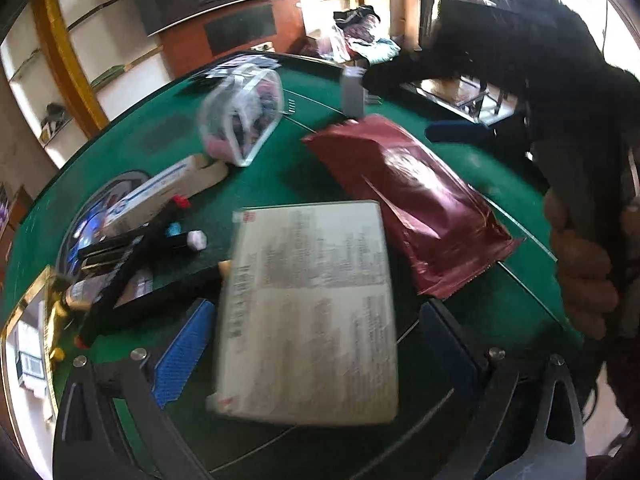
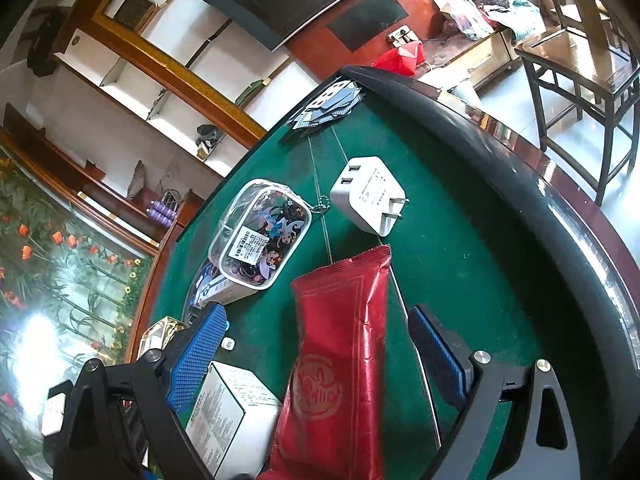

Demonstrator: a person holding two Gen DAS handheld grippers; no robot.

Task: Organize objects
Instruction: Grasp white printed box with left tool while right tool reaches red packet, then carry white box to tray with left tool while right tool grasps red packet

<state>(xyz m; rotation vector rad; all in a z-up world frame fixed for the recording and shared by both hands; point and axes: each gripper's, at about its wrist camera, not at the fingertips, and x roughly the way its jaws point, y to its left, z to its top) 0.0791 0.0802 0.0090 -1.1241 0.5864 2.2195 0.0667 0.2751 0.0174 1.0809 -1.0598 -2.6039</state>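
Here, each line gives one thing on the green bench.
Left gripper: jaws wide apart over the white box, one blue pad on each side of it; neither pad presses on it.
White box: printed face up, blurred, lying on the bench between the left jaws, one corner resting over the edge of the red packet.
Red packet: long foil pouch lying flat, just right of the white box in the left wrist view; in the right wrist view it runs up between the right jaws.
Right gripper: jaws wide, the red packet between them; the pads stand clear of its sides.
Right hand: seen at the right edge of the left wrist view, wrapped round a grey handle, dark sleeve behind it.
Clear pouch: see-through zip case with cartoon prints inside, beyond the red packet.
Charger: white plug with two ports, lying just beside the clear pouch, apart from the red packet's tip.
Pens and small boxes: heaped at the left of the white box.
Playing cards: fanned at the far rim of the bench.
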